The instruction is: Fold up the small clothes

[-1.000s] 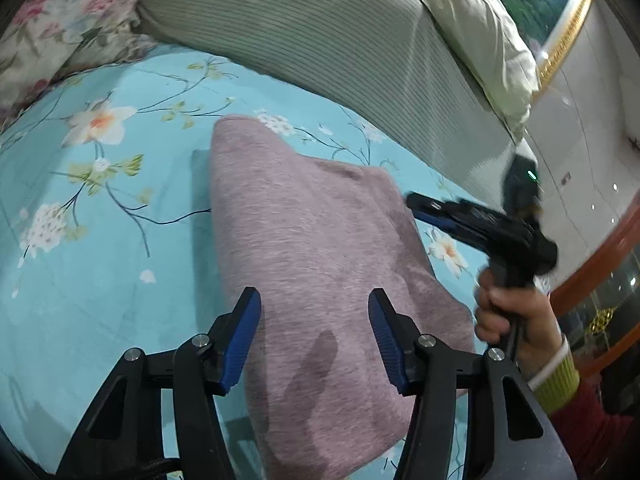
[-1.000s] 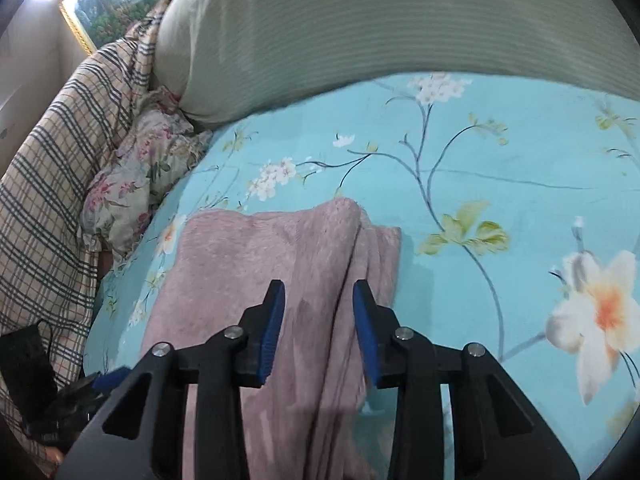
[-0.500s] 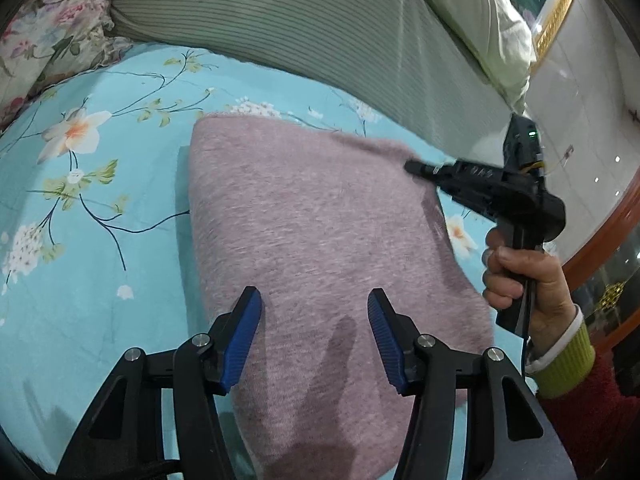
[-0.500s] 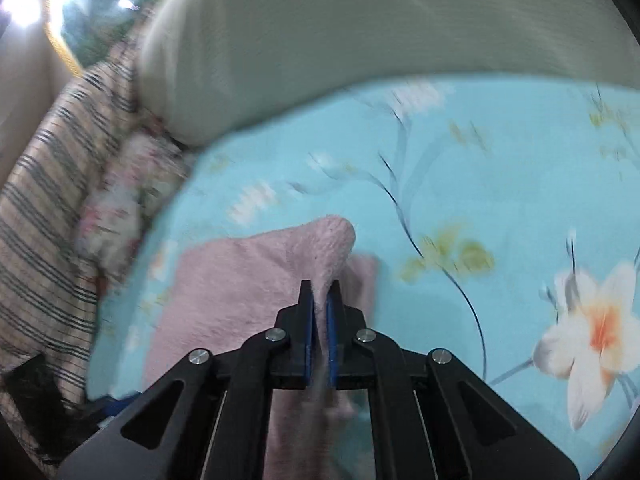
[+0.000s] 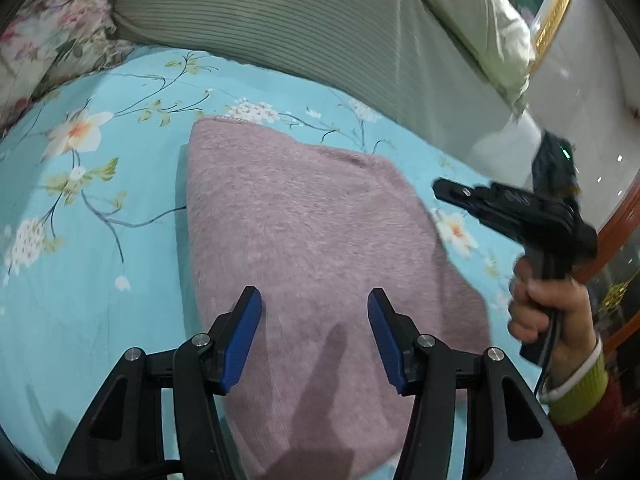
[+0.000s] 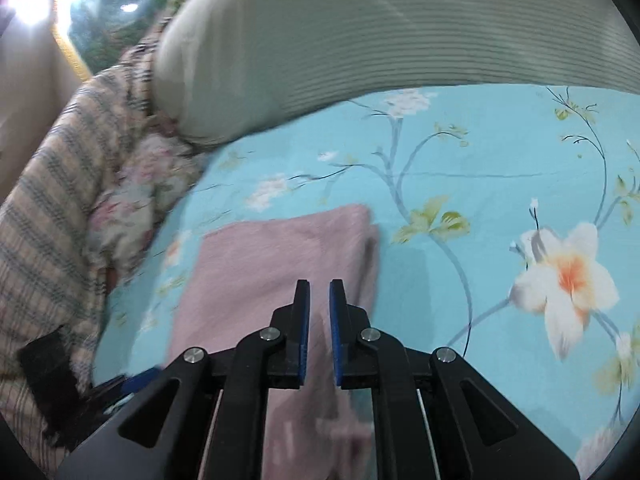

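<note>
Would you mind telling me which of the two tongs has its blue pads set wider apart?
The left tongs, spread wide over the pink garment; the right tongs show only a narrow, opening gap.

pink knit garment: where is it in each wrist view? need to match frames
Left wrist: the folded pink knit garment fills the centre, running down behind the left gripper.
Right wrist: lower left of centre, behind the right gripper.
Shared landmark: the grey-green ribbed pillow along the top.
</note>
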`<state>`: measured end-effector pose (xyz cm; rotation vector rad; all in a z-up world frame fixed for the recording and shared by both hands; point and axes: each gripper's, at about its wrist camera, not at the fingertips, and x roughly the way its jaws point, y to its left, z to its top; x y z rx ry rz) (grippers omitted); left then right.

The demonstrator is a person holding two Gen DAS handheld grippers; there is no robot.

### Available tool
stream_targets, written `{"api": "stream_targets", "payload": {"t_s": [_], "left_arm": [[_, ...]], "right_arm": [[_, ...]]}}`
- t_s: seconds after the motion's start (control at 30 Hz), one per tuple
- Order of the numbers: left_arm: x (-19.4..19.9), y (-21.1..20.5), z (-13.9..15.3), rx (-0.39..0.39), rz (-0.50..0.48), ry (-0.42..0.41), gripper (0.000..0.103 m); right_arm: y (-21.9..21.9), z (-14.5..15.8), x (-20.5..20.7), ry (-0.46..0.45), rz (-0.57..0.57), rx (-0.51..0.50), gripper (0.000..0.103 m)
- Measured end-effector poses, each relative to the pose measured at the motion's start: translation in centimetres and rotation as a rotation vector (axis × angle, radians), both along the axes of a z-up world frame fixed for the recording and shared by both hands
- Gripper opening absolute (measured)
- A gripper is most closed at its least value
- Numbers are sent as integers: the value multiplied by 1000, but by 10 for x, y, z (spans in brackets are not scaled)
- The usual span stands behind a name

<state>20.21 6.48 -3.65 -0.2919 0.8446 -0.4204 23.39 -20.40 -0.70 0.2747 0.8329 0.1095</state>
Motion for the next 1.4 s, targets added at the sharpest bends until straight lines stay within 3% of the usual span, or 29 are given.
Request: {"api": "stream_targets", "payload": {"t_s": [0.13,0.27,0.33,0.4,0.53,0.67,0.87,1.13,1.4], "left_arm": [[-24,2,7,-18,-21,-18,52],[-37,-1,7,-13,-44,-18,52],[-38,-3,1,9,-40,0,51],[-34,-5,-9,19,-34,31,49],[-21,-9,-31,19,-21,91,44],[-22,-18,-33,60,-13,81,44],[-42,-11,-22,41,-25,65,44],[-79,-5,-9,45,-39,21,44],[-96,2,-12,9,-3,18,44]], "right_arm": [[22,-3,-34,7,71,44,11],[37,-21,-39,47,100,46,11],[36,-33,-35,78,69,24,11],[27,-47,-32,104,16,-1,4],[5,-64,-31,114,-40,62,0],[11,-60,-31,104,-44,8,0],[16,-48,-46,87,-37,8,0],[38,-27,-98,47,38,29,3],[45,-25,-138,54,36,22,3]]}}
